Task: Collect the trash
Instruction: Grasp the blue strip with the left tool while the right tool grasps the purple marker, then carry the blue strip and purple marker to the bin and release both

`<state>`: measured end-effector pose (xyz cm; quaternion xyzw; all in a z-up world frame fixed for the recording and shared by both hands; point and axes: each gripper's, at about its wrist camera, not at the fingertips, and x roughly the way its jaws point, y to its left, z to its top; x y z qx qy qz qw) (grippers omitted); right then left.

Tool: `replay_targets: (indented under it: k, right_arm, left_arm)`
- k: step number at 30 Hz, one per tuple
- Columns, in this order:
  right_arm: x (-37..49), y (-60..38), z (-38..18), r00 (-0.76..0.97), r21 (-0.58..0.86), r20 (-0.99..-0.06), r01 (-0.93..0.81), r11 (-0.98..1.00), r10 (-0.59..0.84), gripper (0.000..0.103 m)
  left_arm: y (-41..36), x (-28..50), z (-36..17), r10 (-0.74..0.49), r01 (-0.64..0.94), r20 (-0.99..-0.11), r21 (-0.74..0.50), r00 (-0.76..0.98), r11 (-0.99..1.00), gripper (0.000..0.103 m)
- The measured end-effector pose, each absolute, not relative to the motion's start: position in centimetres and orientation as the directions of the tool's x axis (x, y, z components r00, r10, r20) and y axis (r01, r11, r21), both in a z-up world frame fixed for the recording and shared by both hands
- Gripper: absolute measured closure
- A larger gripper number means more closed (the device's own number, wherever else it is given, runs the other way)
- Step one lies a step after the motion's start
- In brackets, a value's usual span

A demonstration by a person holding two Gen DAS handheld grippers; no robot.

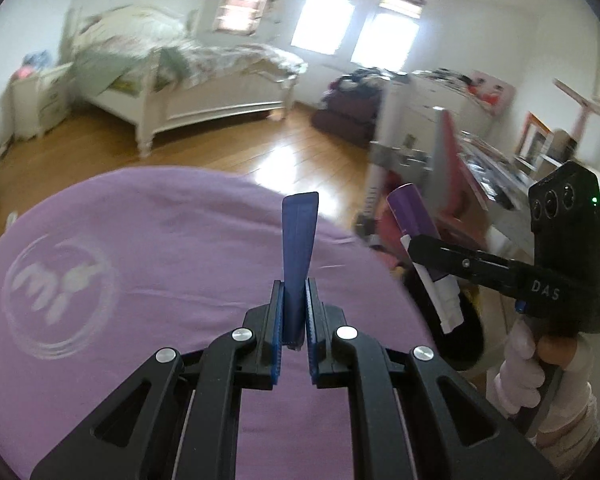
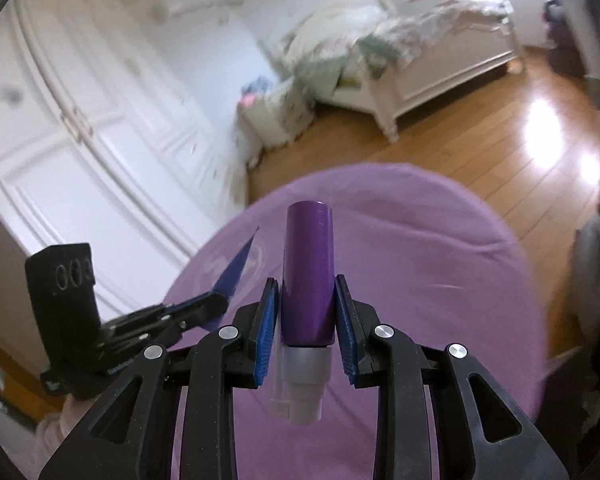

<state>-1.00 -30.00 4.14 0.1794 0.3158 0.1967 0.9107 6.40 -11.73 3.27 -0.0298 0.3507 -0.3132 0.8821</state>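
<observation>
A purple bottle (image 2: 308, 272) with a white nozzle end sits clamped in the right gripper (image 2: 307, 332), while a flat dark-blue wrapper (image 1: 298, 256) is pinched upright in the left gripper (image 1: 296, 320), both held above a lilac cloth (image 1: 140, 264) over the wooden floor (image 1: 228, 152).

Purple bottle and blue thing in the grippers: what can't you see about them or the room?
- Purple bottle: no label readable in either view; the right gripper hides its sides.
- Blue strip: its lower end is hidden between the left gripper pads; what it is stays unclear.
- Desk clutter: motion-blurred, left view.
- No trash bin in either view.
</observation>
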Motion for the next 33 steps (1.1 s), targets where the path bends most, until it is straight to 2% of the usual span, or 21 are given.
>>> replay_targets:
  k: [7, 16, 26, 33]
  right_arm:
    - [-7.3, -38.9, 4.8, 0.834, 0.454, -0.447, -0.101, 0.885, 0.325, 0.075]
    - [-13.2, -48.9, 1.6, 0.873, 0.503, -0.450, 0.074, 0.861, 0.188, 0.075]
    - [-17.5, -56.8, -0.4, 0.894, 0.547, -0.442, 0.207, 0.811, 0.070, 0.075]
    - [-18.1, -58.8, -1.6, 0.891, 0.564, -0.452, 0.255, 0.785, 0.036, 0.075]
  left_arm:
    - [-21.4, 2.8, 4.3, -0.644, 0.655, -0.577, -0.233, 0.502, 0.719, 0.093]
    - [-32.4, -0.4, 3.8, -0.700, 0.781, -0.590, -0.177, 0.402, 0.598, 0.093]
    - [-38.0, -2.0, 2.5, -0.720, 0.848, -0.613, -0.149, 0.325, 0.509, 0.093]
    - [-39.9, -1.8, 0.7, -0.711, 0.857, -0.640, -0.155, 0.291, 0.491, 0.093]
